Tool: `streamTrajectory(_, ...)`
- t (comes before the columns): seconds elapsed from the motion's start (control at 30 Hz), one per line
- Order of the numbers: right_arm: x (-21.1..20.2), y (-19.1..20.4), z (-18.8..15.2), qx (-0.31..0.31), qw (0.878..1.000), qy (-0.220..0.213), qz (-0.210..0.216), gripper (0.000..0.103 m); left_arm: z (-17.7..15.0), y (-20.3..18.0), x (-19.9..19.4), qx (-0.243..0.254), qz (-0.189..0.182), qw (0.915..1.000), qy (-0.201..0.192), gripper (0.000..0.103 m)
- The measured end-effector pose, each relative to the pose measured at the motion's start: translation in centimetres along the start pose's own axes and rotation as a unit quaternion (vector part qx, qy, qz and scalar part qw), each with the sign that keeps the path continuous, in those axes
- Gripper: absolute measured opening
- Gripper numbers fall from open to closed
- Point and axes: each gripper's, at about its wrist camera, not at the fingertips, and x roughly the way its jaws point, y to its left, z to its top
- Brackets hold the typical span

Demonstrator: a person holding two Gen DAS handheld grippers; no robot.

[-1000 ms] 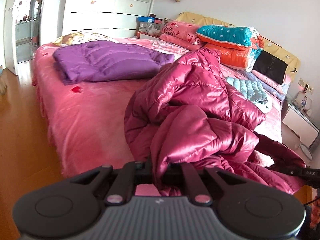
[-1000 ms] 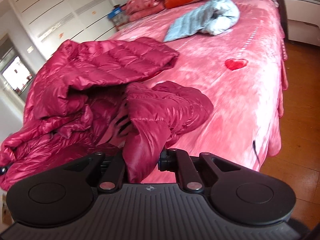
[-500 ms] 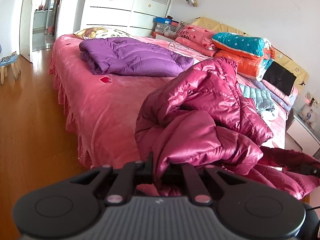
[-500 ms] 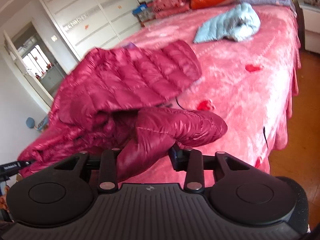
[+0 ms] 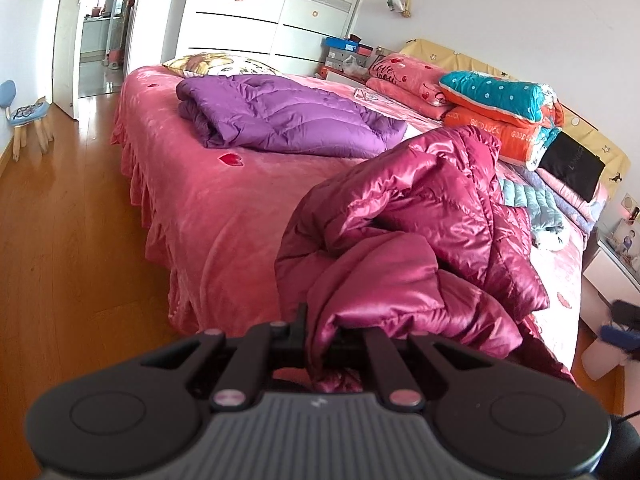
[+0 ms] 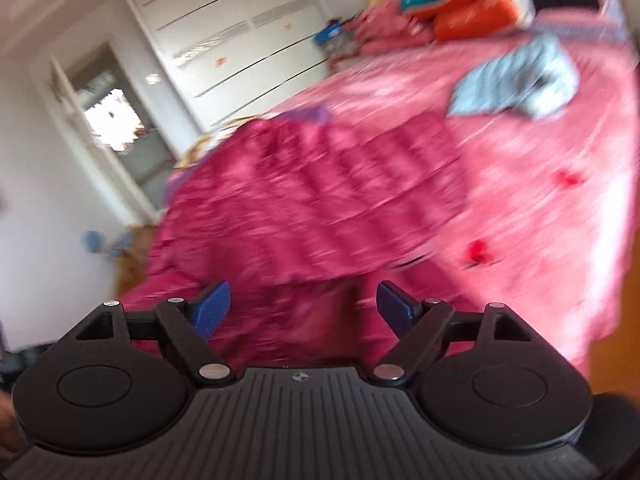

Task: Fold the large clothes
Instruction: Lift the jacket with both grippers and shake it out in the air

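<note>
jacket [image 5: 420, 232] pinched in left tongs [image 5: 324, 338]; right tongs [image 6: 304, 312] opening, seemingly clear.

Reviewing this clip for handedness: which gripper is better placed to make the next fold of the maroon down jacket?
Probably left. The left gripper is clamped on the maroon down jacket, so it can carry that edge over. The right gripper is opening with nothing between its pads and would need to regrasp.

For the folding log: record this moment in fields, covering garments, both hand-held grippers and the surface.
surface: pink bedspread
garment in work: crimson down jacket, crumpled at the bed's near edge
left hand-held gripper: shut on the jacket's fabric
right hand-held gripper: jaws opening, nothing pressed between the pads
other garments: purple down jacket, folded; light blue down jacket
</note>
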Motion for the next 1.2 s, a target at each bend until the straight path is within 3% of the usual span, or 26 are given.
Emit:
streamTrajectory(0.2, 8.3, -1.7, 0.2, 0.070, 0.992, 0.063, 0.083, 0.098, -0.1, 0.3, 0.0, -0.005, 0.005, 1.0000, -0.002, 0.003)
streamTrajectory(0.4, 12.4, -0.2, 1.2, 0.058, 0.992, 0.018, 0.110, 0.094, 0.0, 0.1, 0.3, 0.000, 0.010, 0.9999, -0.002, 0.003)
streamTrajectory(0.53, 14.1, -0.9, 1.3, 0.098, 0.989, -0.003, 0.113, 0.047, 0.1, -0.2, 0.4, 0.005, 0.012, 0.9999, -0.005, 0.003)
streamTrajectory(0.57, 14.6, -1.4, 1.5, 0.107, 0.987, -0.008, 0.116, 0.040, 0.1, -0.2, 0.4, 0.005, 0.012, 0.9999, -0.005, 0.003)
streamTrajectory(0.67, 14.4, -2.4, 1.6, 0.118, 0.985, -0.021, 0.124, 0.027, 0.2, -0.3, 0.4, 0.007, 0.014, 0.9998, -0.008, 0.003)
streamTrajectory(0.9, 10.6, -2.5, 3.0, 0.139, 0.976, -0.064, 0.157, 0.015, 1.5, -1.1, -0.8, 0.020, 0.009, 0.9990, -0.038, 0.003)
streamTrajectory(1.2, 2.7, -1.7, 7.4, 0.138, 0.956, -0.199, 0.164, 0.010, 5.8, -3.4, -4.8, 0.045, -0.024, 0.9908, -0.125, 0.003)
